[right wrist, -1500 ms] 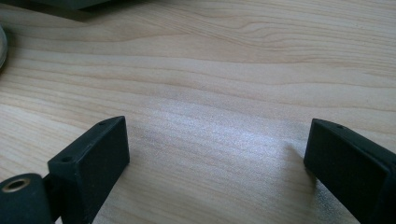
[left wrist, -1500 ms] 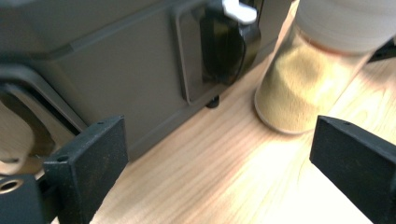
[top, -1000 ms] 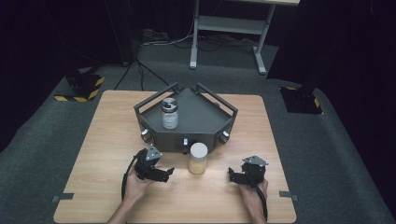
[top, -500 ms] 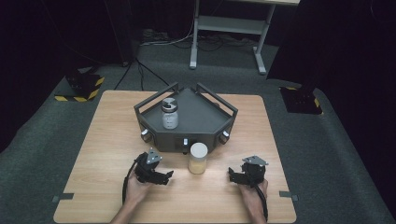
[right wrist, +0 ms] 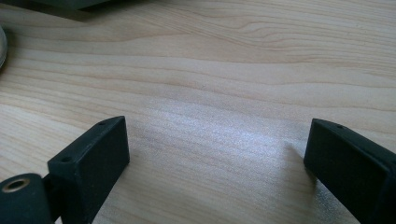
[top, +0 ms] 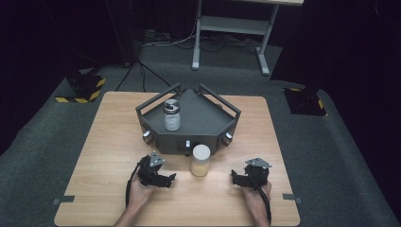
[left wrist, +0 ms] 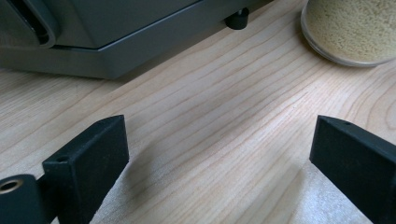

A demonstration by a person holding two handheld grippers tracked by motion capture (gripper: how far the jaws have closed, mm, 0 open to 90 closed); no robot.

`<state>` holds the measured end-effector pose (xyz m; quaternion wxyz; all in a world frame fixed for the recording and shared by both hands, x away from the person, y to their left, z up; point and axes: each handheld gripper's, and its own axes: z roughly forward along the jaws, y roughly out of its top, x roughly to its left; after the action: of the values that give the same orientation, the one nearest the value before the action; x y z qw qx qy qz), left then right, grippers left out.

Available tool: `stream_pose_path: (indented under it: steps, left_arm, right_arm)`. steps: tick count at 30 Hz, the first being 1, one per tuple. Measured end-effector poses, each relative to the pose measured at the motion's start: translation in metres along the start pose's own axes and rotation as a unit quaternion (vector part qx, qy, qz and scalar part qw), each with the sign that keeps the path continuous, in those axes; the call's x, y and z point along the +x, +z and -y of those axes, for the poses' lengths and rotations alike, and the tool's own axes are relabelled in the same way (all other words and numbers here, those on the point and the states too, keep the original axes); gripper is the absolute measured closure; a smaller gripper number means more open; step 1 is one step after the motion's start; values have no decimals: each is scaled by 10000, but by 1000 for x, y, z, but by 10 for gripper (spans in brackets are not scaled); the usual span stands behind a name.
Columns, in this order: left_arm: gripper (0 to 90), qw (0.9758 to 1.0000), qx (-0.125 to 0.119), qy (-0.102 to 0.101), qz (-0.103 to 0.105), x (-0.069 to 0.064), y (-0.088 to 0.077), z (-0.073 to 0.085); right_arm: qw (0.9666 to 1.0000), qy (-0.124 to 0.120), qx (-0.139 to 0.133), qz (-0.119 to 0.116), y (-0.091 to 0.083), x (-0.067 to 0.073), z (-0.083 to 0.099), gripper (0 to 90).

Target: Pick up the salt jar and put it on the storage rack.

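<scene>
Your left gripper (top: 163,178) rests low over the near part of the wooden table (top: 104,156), held in your left hand (top: 139,191). Its jaws stand wide apart and hold nothing; in the left gripper view only bare wood lies between them. A black cable (top: 128,187) loops from it back along your wrist. The gripper points toward the middle of the table, where a small jar of pale yellow grains (top: 200,160) with a white lid stands upright just beside it, apart from the jaws. In the left gripper view that jar (left wrist: 348,30) sits at the upper right, beyond the right jaw.

Your right gripper (top: 241,178) sits near the table's front right, held in your right hand (top: 257,194). Its jaws are also spread wide with nothing between them; the right gripper view has plain wood grain in the gap. It lies on the other side of the yellow jar, farther from it than the left gripper is.

Behind the jar, touching or nearly touching it, stands a dark grey wedge-shaped tray on feet (top: 208,125), with rails along its two back edges and small knobs on its front face. In the left gripper view its base (left wrist: 116,46) and one foot (left wrist: 237,19) cross the top. On the tray's left part a second jar with a dark lid (top: 171,115) stands upright.
</scene>
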<state>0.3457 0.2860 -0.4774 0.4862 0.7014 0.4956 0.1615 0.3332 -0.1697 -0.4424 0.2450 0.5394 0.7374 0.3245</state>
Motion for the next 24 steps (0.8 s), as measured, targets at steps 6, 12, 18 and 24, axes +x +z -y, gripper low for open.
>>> stream_pose_path:
  steps: [6,12,18,24]
  left_arm:
    - [46,10000,56,-54,10,4,1,-1]
    - [46,9999,12,-112,17,6,1,0]
    - [45,9999,49,113,-83,0,2,2]
    - [43,9998,70,129,-99,0,1,2]
  right_arm:
    - [10000,0,0,0,0,0,0,64]
    - [10000,0,0,1,0,0,0,64]
    - [10000,-3,-1,10,0,0,0,64]
    - [10000,-2,1,7,0,0,0,64]
